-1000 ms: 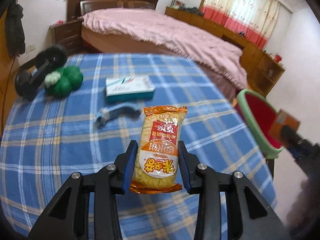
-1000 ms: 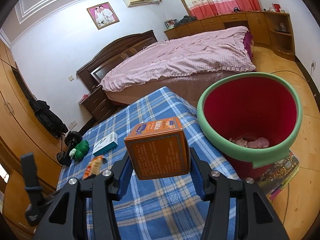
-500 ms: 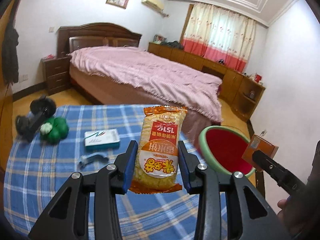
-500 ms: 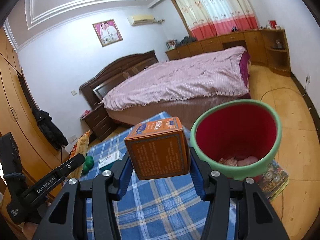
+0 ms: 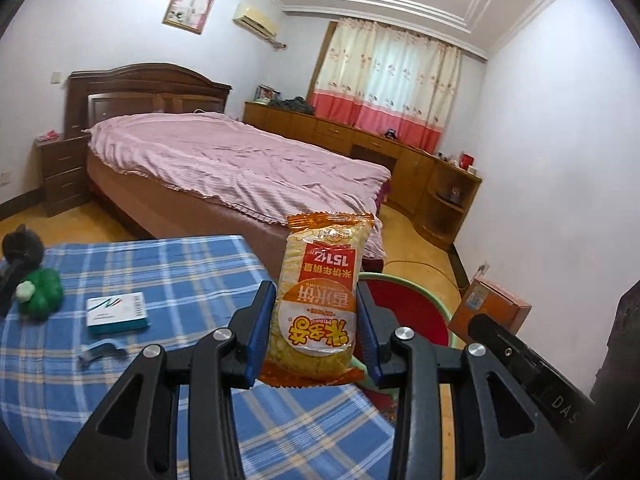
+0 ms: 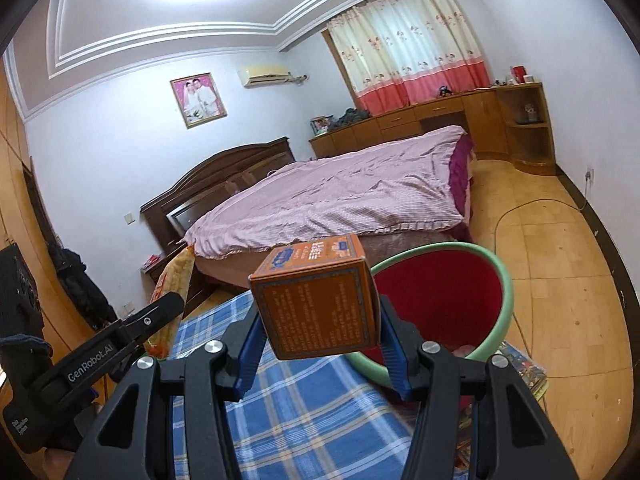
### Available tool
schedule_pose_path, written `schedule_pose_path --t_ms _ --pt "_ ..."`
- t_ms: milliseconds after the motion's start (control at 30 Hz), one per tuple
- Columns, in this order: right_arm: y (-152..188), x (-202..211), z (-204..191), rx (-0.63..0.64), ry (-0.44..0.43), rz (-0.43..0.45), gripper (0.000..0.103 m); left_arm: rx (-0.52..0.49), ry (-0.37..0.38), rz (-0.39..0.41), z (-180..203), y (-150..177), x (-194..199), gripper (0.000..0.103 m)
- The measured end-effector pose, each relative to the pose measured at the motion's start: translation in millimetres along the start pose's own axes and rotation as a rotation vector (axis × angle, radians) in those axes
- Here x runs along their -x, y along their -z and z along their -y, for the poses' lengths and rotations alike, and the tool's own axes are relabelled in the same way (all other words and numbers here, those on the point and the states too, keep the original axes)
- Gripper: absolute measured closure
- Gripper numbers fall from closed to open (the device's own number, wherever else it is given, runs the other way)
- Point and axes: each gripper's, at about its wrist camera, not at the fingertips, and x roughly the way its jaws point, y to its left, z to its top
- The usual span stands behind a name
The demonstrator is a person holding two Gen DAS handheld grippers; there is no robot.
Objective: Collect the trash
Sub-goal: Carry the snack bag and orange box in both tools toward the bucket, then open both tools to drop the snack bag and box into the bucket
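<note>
My left gripper [image 5: 316, 328] is shut on an orange snack packet [image 5: 320, 304] and holds it upright above the right edge of the blue plaid table [image 5: 160, 272]. My right gripper [image 6: 318, 332] is shut on an orange cardboard box [image 6: 320, 304], also seen in the left wrist view [image 5: 488, 312]. The red bin with a green rim [image 6: 452, 300] stands on the floor just beyond the table, behind both held items; it also shows in the left wrist view [image 5: 408, 308]. The packet shows at the left of the right wrist view [image 6: 172, 292].
On the table lie a white and teal box [image 5: 116, 312], a small grey clip [image 5: 100, 350], a green toy [image 5: 42, 292] and a black dumbbell [image 5: 18, 256]. A bed with a pink cover [image 5: 224, 164] stands beyond. Magazines [image 6: 524, 368] lie beside the bin.
Both grippers have risen and tilted up, each still holding its item. The left one has swung right towards the bin, and the two grippers are closer together.
</note>
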Motion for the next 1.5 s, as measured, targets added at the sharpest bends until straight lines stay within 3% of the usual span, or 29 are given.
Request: schedule_pose_path --t_ms 400,967,1100,1500 --pt "-8.4 -35.8 55.0 -0.005 0.092 -0.017 0.048 -0.041 0.026 -0.100 39.9 14.2 -74.4 0.063" --pt "4.4 -103.4 134.0 -0.099 0.125 -0.148 0.047 -0.065 0.018 -0.307 67.2 53.8 -167.4 0.063" --pt "7.1 -111.7 142.6 -0.104 0.124 -0.165 0.045 -0.067 -0.021 -0.366 67.5 62.0 -184.4 0.063" --pt "8.3 -113.0 152.9 -0.134 0.120 -0.176 0.042 -0.092 -0.045 -0.354 69.8 58.8 -182.7 0.060"
